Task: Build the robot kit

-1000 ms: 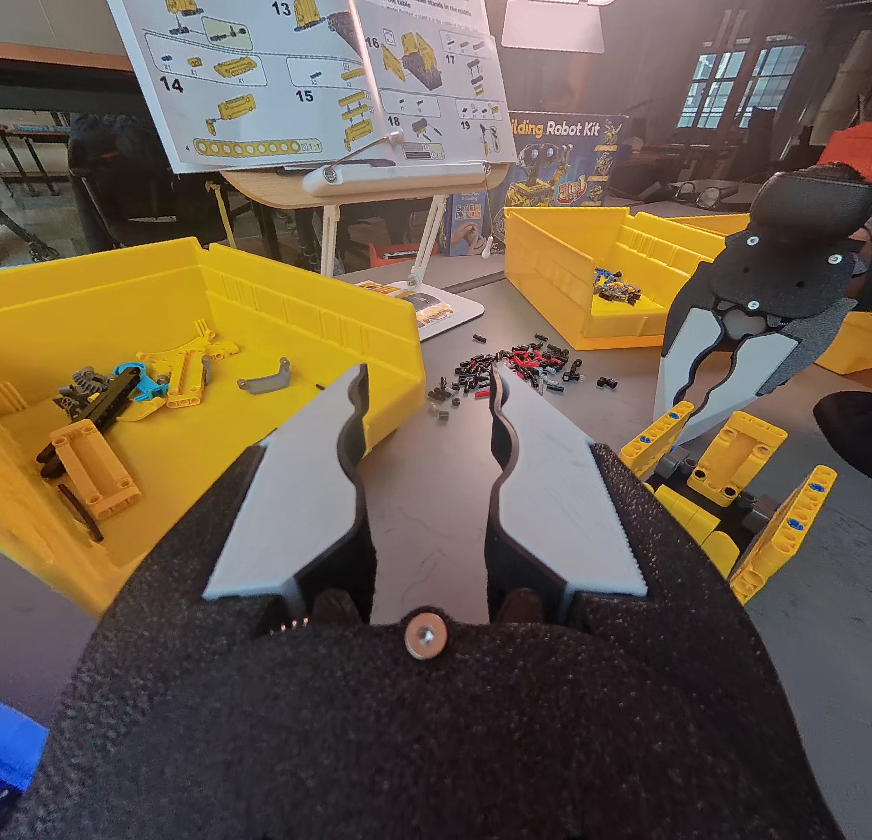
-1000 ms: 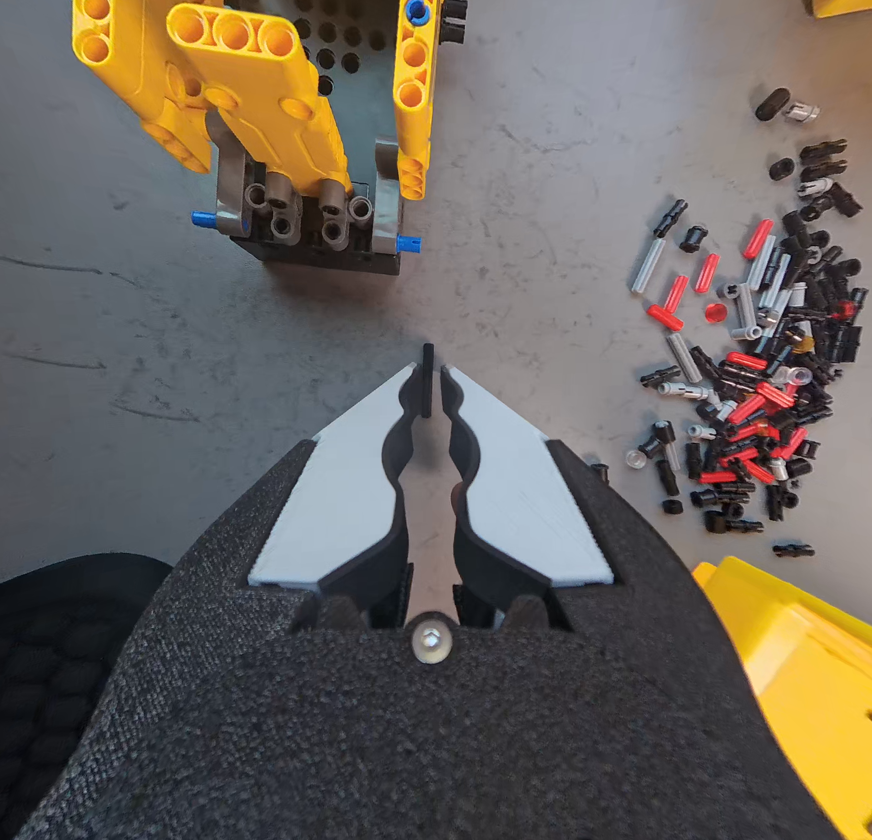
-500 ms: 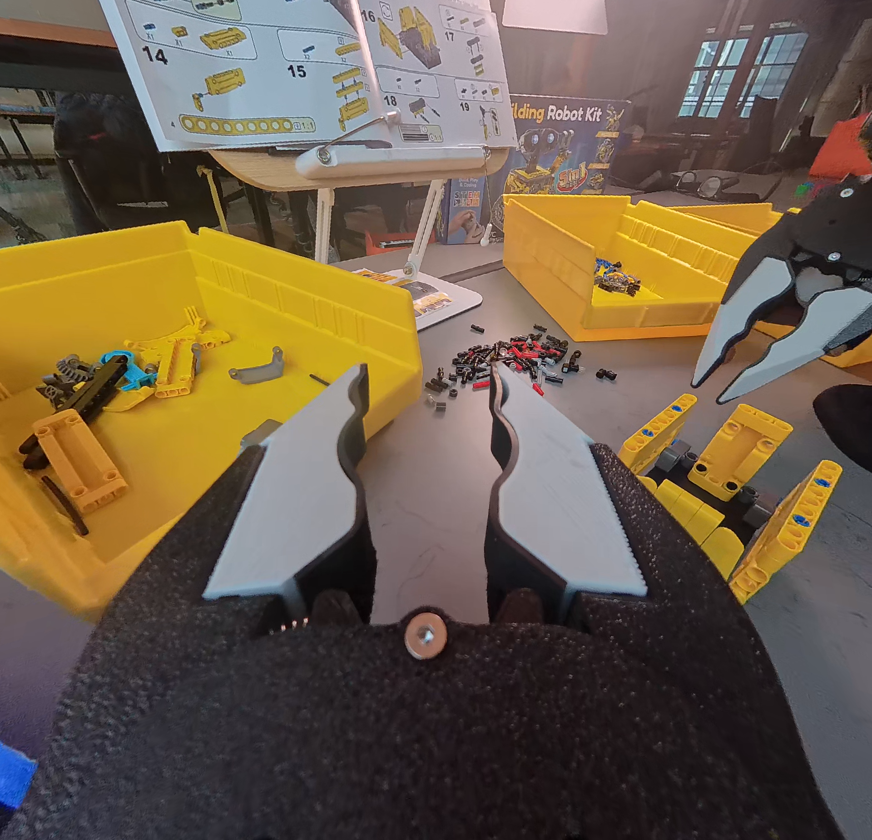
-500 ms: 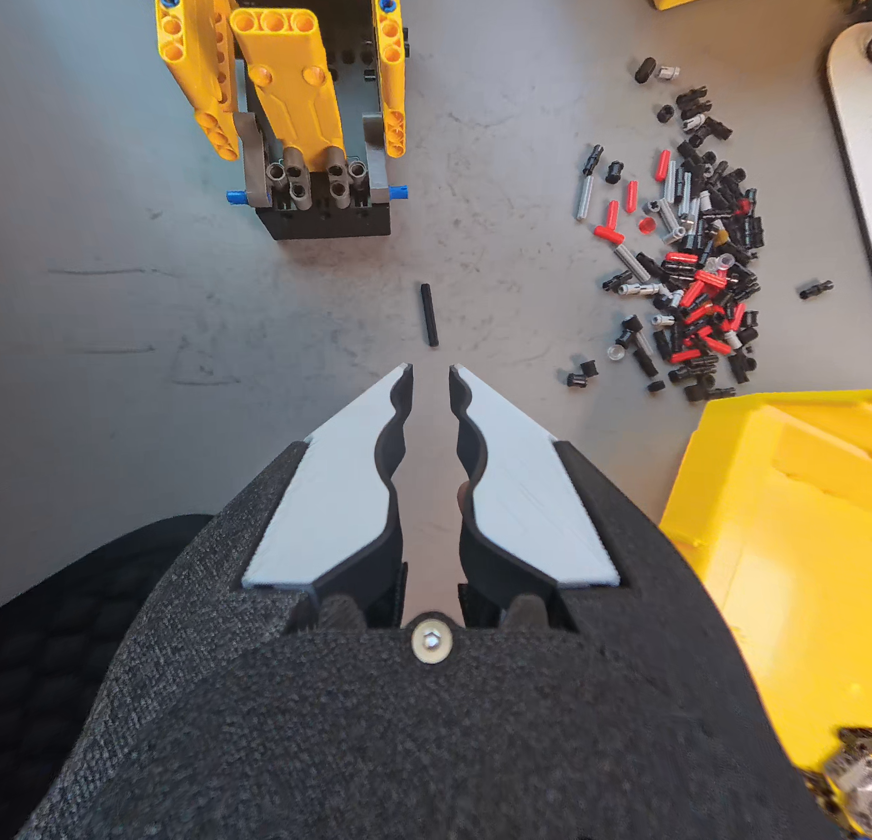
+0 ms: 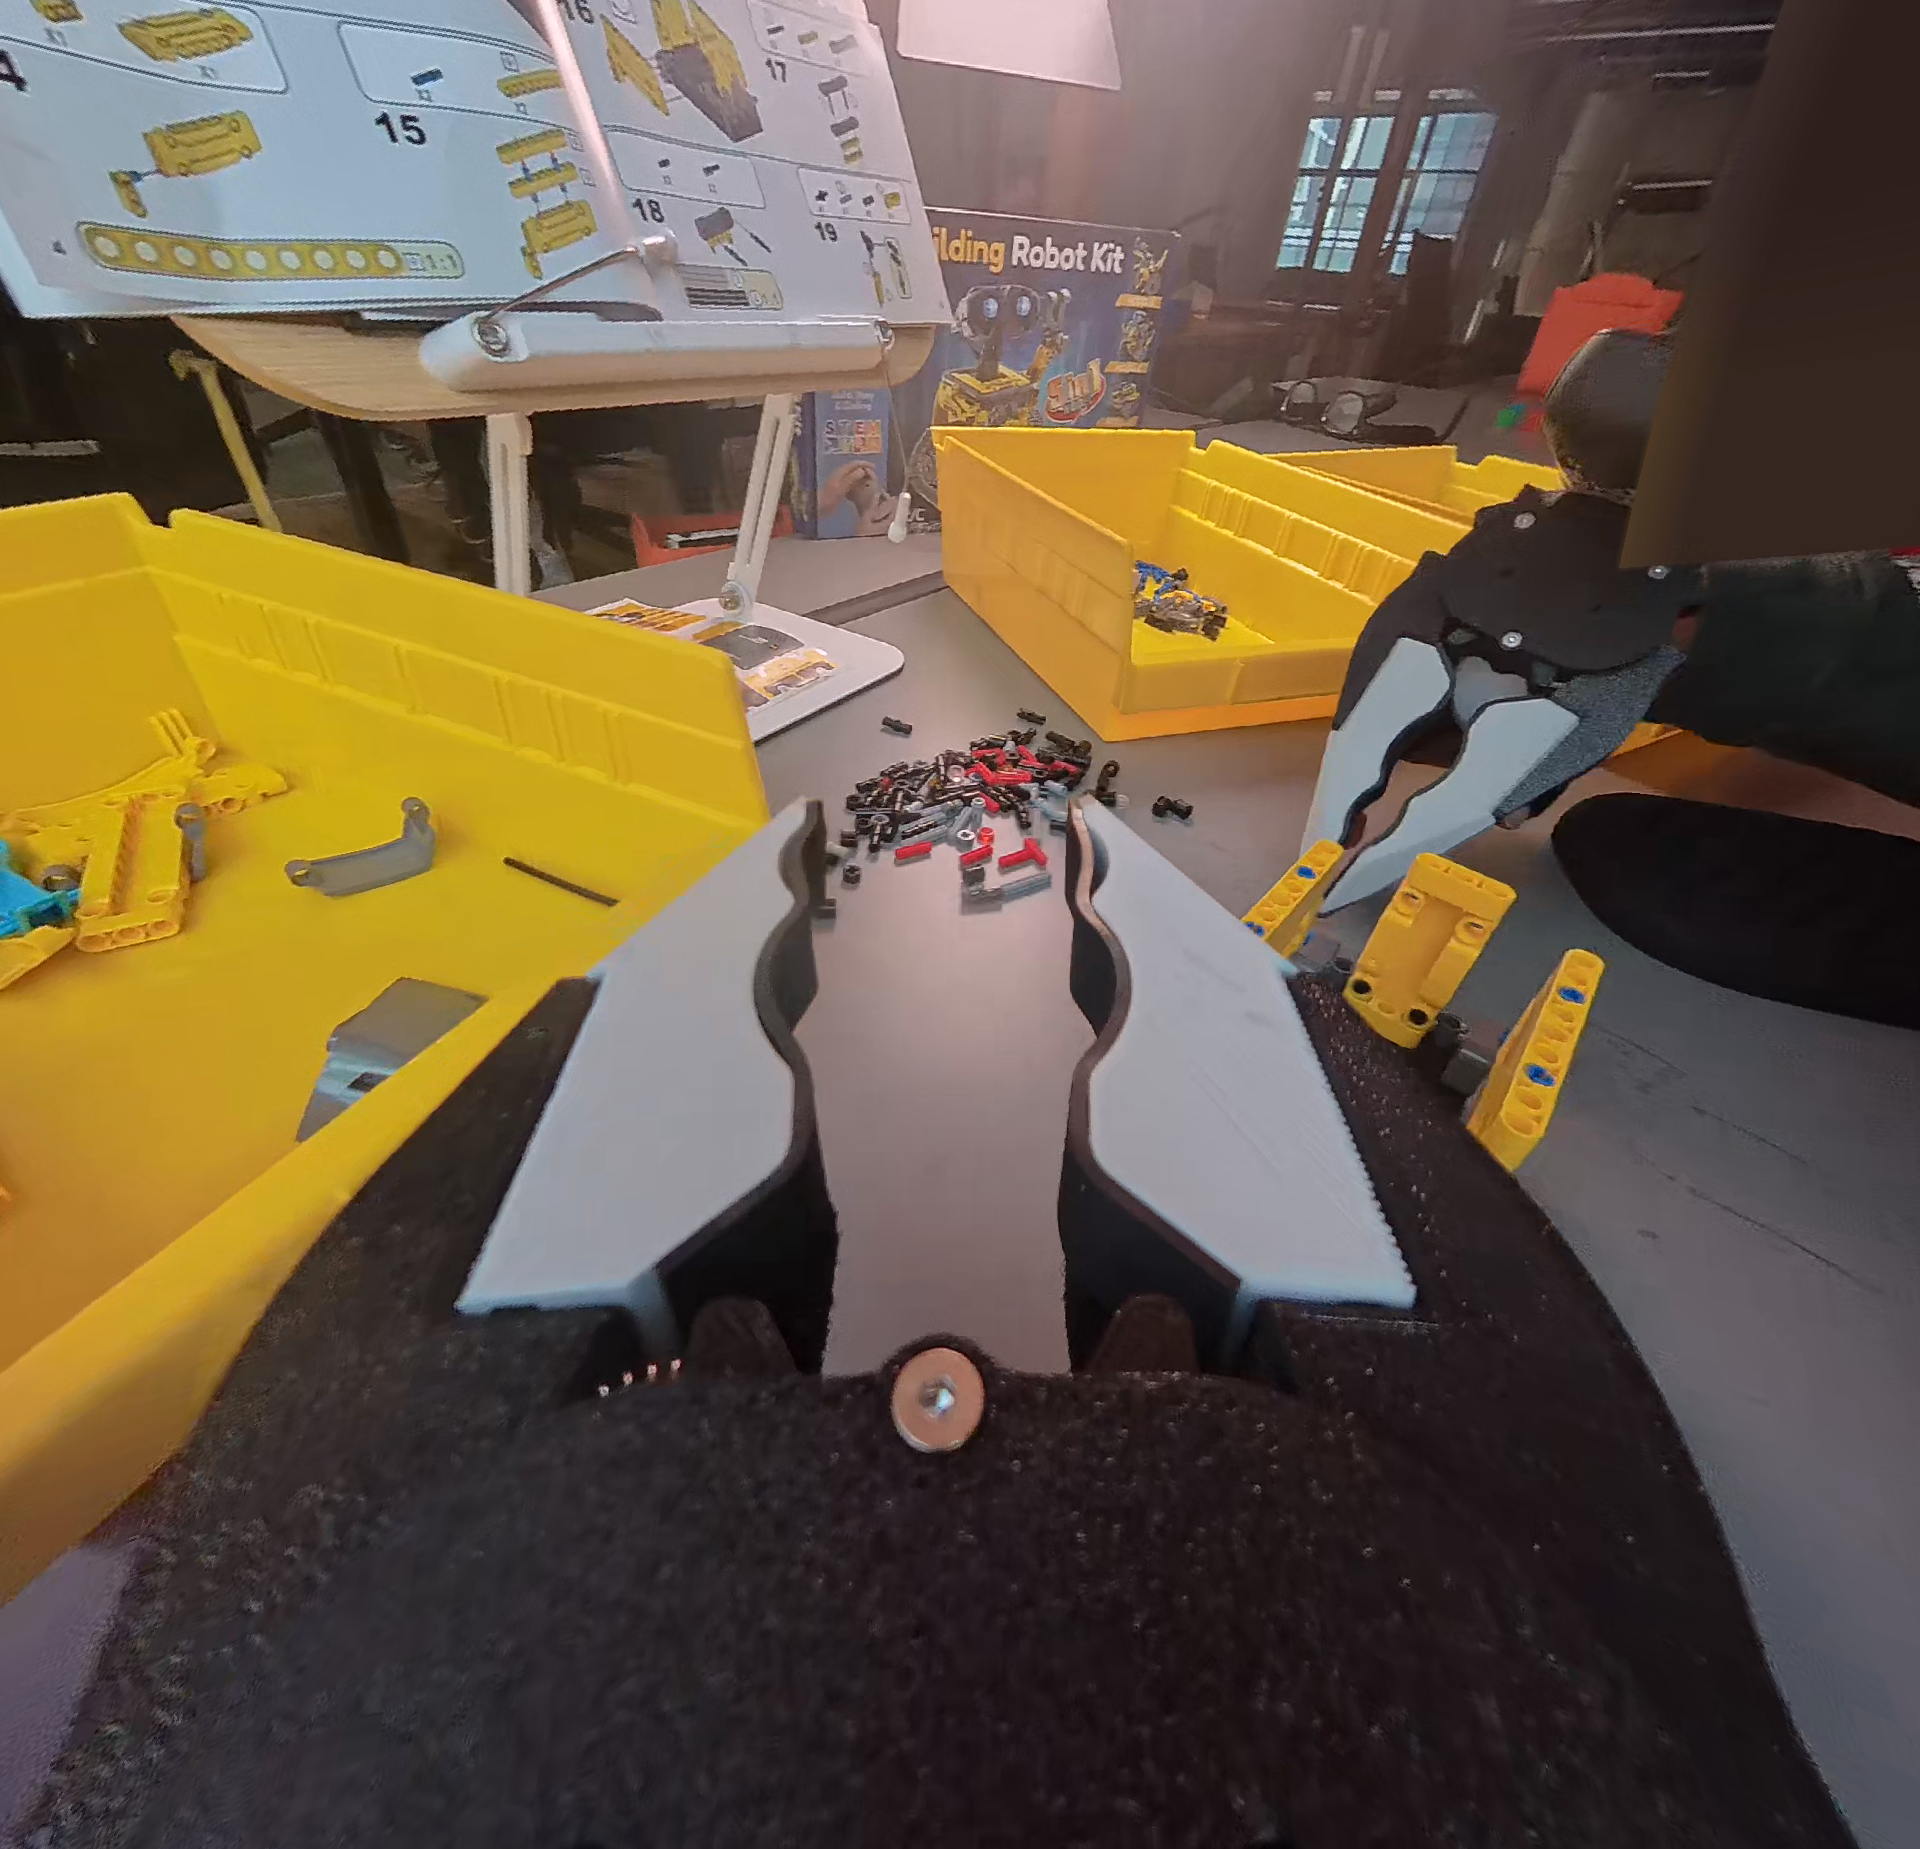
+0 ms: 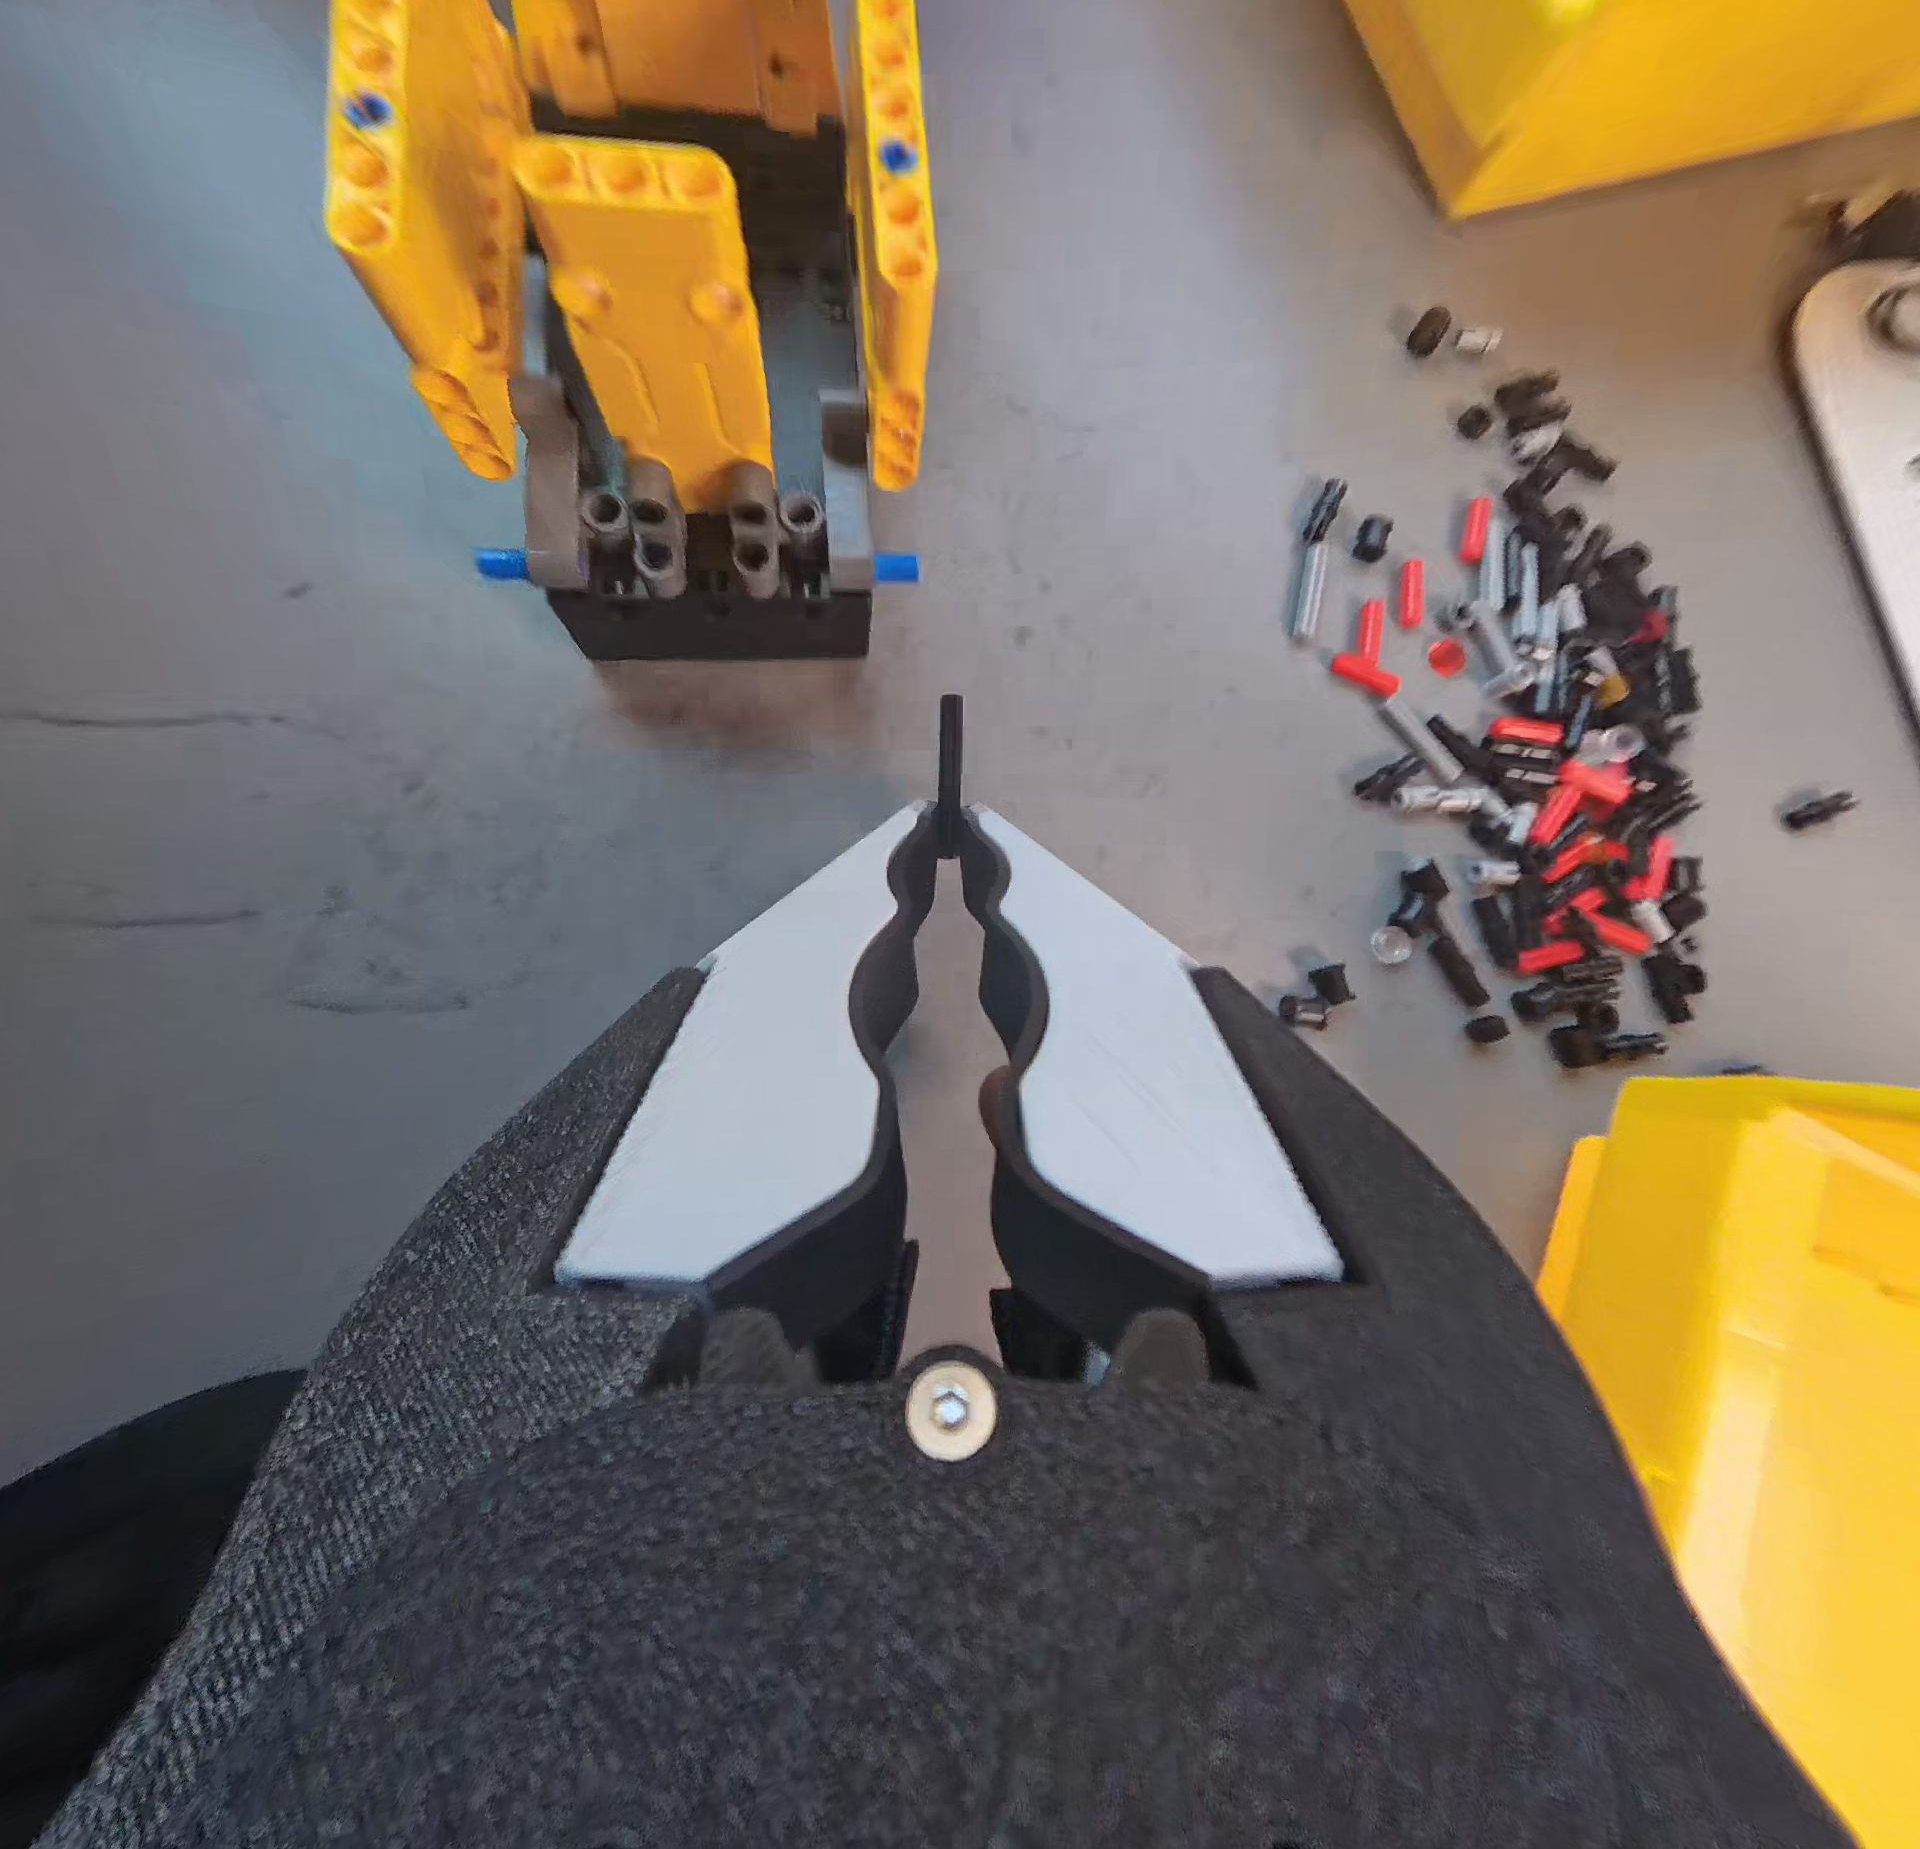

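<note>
Between right claw (image 6: 948, 812) tips — thin black axle (image 6: 949, 755) pinched; left claw (image 5: 945, 823) agape.

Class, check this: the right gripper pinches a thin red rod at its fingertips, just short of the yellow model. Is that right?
Not quite. The right wrist view shows the rod is black, not red. The right gripper does pinch it just short of the yellow model.

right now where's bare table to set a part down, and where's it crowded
Bare grey table lies left of the yellow model and ahead of the open left gripper, short of the pile of small pins. Crowded: that pile right of the model, the bins beside it, and around the right gripper, shut on a black axle.
</note>
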{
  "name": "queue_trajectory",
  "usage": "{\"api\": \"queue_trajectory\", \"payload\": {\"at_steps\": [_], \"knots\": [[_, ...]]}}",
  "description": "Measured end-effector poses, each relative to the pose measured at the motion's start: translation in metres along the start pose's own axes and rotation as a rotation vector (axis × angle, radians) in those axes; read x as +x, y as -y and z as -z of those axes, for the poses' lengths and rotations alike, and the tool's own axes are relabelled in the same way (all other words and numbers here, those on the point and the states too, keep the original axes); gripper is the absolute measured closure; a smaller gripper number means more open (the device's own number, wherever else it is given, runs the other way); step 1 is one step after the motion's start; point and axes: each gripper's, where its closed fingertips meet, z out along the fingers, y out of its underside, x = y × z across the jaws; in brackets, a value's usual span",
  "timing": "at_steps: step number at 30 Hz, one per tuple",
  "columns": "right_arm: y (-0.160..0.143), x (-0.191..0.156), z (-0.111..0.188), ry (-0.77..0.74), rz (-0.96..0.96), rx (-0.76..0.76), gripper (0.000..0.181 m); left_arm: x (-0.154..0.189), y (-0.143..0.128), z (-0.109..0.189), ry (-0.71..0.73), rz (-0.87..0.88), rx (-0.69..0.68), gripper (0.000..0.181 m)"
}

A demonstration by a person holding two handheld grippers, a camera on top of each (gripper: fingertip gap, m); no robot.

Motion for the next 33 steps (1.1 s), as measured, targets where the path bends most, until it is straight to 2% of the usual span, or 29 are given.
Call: {"api": "queue_trajectory", "payload": {"at_steps": [4, 6, 9, 13, 18, 22, 27, 29, 33], "knots": [[0.046, 0.008, 0.028, -0.287, 0.219, 0.226, 0.178, 0.035, 0.009, -0.002, -0.207, 0.094, 0.030, 0.142], [0.067, 0.013, 0.045, -0.466, 0.352, 0.283, 0.178, 0.052, 0.014, -0.002, -0.303, 0.138, 0.036, 0.144], [0.094, 0.010, 0.064, -0.658, 0.542, 0.324, 0.179, 0.073, 0.016, -0.003, -0.397, 0.175, 0.027, 0.146], [0.124, 0.002, 0.076, -0.813, 0.729, 0.369, 0.179, 0.093, 0.019, -0.003, -0.457, 0.190, 0.025, 0.151], [0.144, -0.007, 0.073, -0.888, 0.858, 0.395, 0.180, 0.106, 0.025, -0.005, -0.476, 0.212, 0.044, 0.157], [0.153, -0.015, 0.065, -0.890, 0.921, 0.408, 0.180, 0.110, 0.030, -0.006, -0.461, 0.217, 0.061, 0.160], [0.157, -0.020, 0.055, -0.875, 0.968, 0.410, 0.180, 0.107, 0.033, -0.006, -0.427, 0.214, 0.074, 0.166], [0.157, -0.021, 0.052, -0.872, 0.981, 0.409, 0.180, 0.107, 0.033, -0.005, -0.425, 0.201, 0.070, 0.177], [0.157, -0.021, 0.049, -0.862, 0.975, 0.414, 0.179, 0.103, 0.030, -0.005, -0.391, 0.151, 0.053, 0.179]]}}
